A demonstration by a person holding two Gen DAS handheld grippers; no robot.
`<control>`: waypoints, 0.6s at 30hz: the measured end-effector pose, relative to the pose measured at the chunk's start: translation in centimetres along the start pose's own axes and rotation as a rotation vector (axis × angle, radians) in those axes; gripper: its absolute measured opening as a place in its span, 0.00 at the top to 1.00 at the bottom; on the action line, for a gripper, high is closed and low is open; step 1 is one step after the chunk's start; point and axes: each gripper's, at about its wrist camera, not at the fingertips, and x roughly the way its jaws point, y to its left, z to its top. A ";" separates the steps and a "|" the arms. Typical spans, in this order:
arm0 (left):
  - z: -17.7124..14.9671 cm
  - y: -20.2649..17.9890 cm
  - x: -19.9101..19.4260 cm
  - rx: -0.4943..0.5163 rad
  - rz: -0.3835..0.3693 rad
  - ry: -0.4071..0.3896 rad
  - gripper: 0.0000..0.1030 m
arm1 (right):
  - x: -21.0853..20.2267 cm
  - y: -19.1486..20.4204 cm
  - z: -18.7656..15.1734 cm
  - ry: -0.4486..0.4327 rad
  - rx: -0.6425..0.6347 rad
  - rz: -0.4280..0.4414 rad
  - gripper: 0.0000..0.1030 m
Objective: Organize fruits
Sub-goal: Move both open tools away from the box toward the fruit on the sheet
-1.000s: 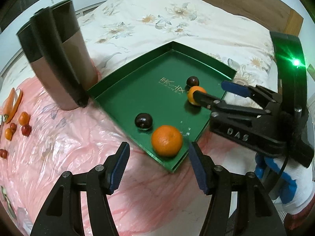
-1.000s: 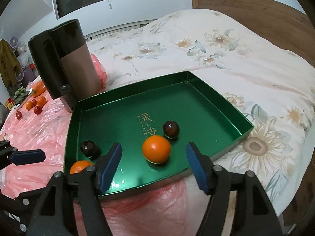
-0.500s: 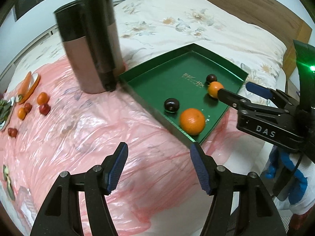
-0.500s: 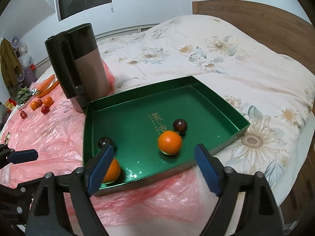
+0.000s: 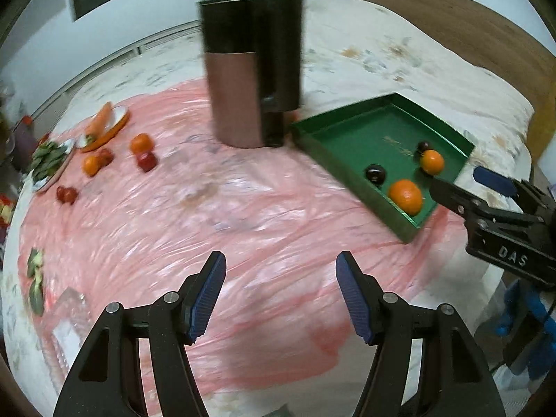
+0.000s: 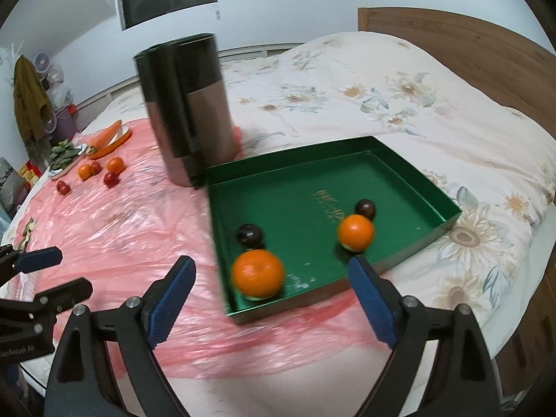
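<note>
A green tray (image 6: 399,160) lies on the bed and holds two oranges (image 6: 258,272) (image 6: 356,232) and two dark round fruits (image 6: 249,234) (image 6: 365,208). My right gripper (image 6: 271,274) hangs open just short of the tray's near corner, touching nothing. My left gripper (image 5: 280,271) is open and empty over the pink plastic sheet (image 5: 243,215), left of the tray (image 5: 326,153). Far left on the sheet lie loose oranges (image 5: 141,143) (image 5: 91,165) and small red fruits (image 5: 146,161) (image 5: 66,194). The right gripper (image 5: 458,180) shows at the tray's near right edge.
A tall black and copper canister (image 5: 250,69) stands just behind the tray's left corner. A carrot on an orange plate (image 5: 100,125) and a plate of greens (image 5: 48,160) sit at the far left. A wooden headboard (image 6: 469,55) lies behind.
The left gripper has swung left, away from the tray, bringing the loose fruits into view. The right gripper has drawn back from the tray and its jaws stand wider.
</note>
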 end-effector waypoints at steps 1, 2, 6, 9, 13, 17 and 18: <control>-0.2 0.5 -0.2 -0.008 0.003 -0.003 0.42 | -0.1 0.4 -0.1 0.002 -0.006 0.002 0.00; -0.6 1.0 -0.5 -0.015 0.012 -0.009 0.42 | -0.2 0.9 -0.2 0.003 -0.012 0.003 0.00; -1.6 2.6 -1.2 -0.024 0.044 -0.020 0.42 | -0.8 2.6 -0.5 0.004 -0.029 0.006 0.00; -2.3 3.8 -1.7 -0.044 0.055 -0.024 0.42 | -1.3 3.9 -0.7 0.000 -0.039 0.007 0.00; -3.4 5.7 -2.5 -0.071 0.073 -0.033 0.42 | -1.9 5.9 -1.2 0.000 -0.055 0.019 0.00; -4.1 7.1 -3.5 -0.092 0.100 -0.054 0.42 | -2.6 7.7 -1.6 -0.002 -0.071 0.027 0.00; -4.4 7.6 -3.7 -0.101 0.104 -0.060 0.42 | -2.7 8.2 -1.6 -0.004 -0.075 0.030 0.00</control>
